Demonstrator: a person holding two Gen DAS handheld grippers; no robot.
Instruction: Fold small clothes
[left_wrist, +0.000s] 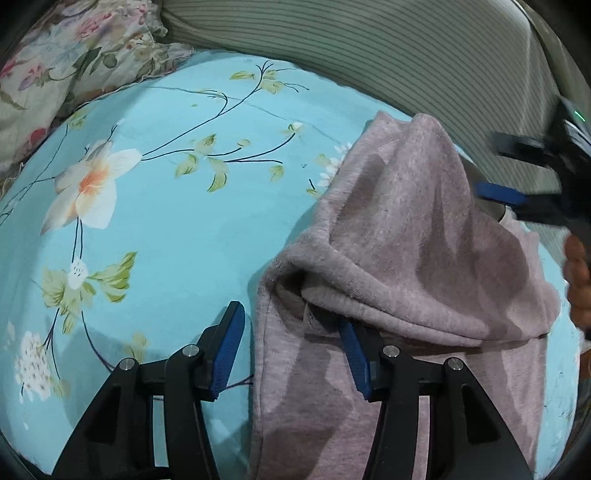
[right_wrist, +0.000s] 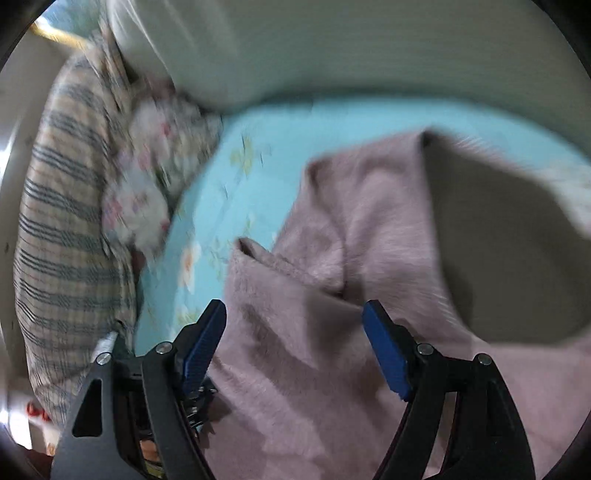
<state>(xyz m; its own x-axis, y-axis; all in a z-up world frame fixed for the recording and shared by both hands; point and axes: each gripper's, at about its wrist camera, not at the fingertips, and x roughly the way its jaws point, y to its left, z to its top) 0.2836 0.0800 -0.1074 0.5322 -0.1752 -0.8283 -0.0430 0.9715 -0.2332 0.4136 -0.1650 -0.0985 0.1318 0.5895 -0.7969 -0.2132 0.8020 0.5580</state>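
A mauve knit garment (left_wrist: 406, 258) lies on the bed, spread over a turquoise sheet (left_wrist: 166, 221) printed with white blossoms and thin dark branches. Its upper part is folded over on itself, making a raised, rumpled hump with an open hem edge facing the near side, while the lower layer runs flat toward the bottom of the left wrist view. The left gripper (left_wrist: 291, 350) hovers low at the garment's near left edge with its jaws wide apart: 1 blue pad sits over bare sheet just beside the cloth, the other sits over the fabric under the overhanging fold, and nothing is pinched between them. The right gripper (right_wrist: 295, 350) is also spread open above the same garment (right_wrist: 314, 332), gripping nothing; its view is blurred, so finer detail of the cloth is hard to make out. From the left wrist view the right gripper (left_wrist: 517, 173) shows at the far right edge, beyond the hump, with fingers of the person's hand (left_wrist: 578, 280) below it. A floral pillow (left_wrist: 74, 62) rests at the sheet's far left corner, beside a striped grey-green cushion (left_wrist: 369, 48) along the back. A plaid blanket (right_wrist: 66, 240) lies bunched at the left of the right wrist view.
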